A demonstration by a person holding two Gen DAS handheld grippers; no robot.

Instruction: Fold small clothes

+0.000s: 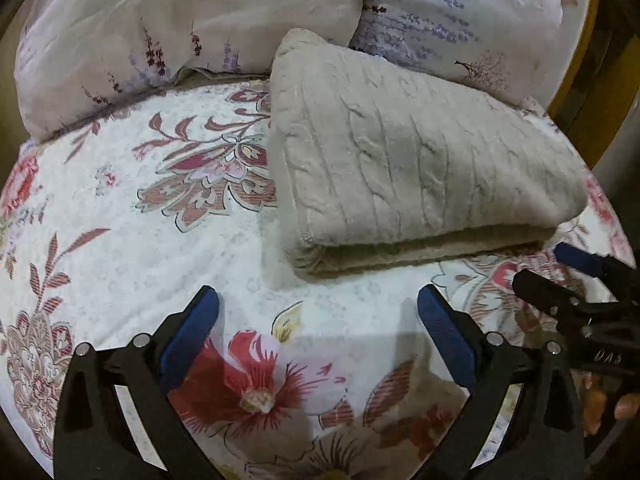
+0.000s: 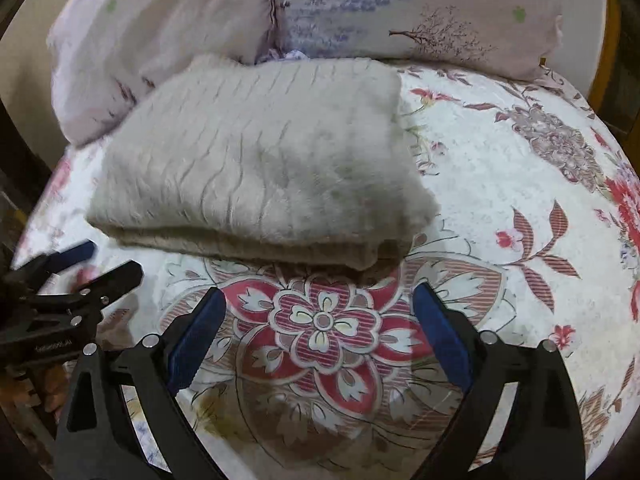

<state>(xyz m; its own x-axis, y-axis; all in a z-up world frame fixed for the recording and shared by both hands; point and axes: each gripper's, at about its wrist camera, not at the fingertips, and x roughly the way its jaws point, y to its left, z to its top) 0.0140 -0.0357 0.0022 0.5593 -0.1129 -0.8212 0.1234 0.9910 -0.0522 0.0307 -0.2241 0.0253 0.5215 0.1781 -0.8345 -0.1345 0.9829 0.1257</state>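
Observation:
A beige cable-knit sweater point(image 1: 416, 168) lies folded into a thick rectangle on the floral bedsheet point(image 1: 152, 248); it also shows in the right wrist view point(image 2: 264, 176). My left gripper point(image 1: 318, 304) is open and empty, a little in front of the sweater's near folded edge. My right gripper point(image 2: 320, 300) is open and empty, just in front of the sweater's near right corner. In the left wrist view the right gripper point(image 1: 560, 268) is at the right edge. In the right wrist view the left gripper point(image 2: 108, 260) is at the left edge.
Two pale floral pillows point(image 1: 168, 32) point(image 2: 420, 16) lie behind the sweater at the head of the bed. A wooden headboard edge point(image 1: 588, 76) shows at the far right. Open floral bedsheet point(image 2: 500, 208) lies to the right of the sweater.

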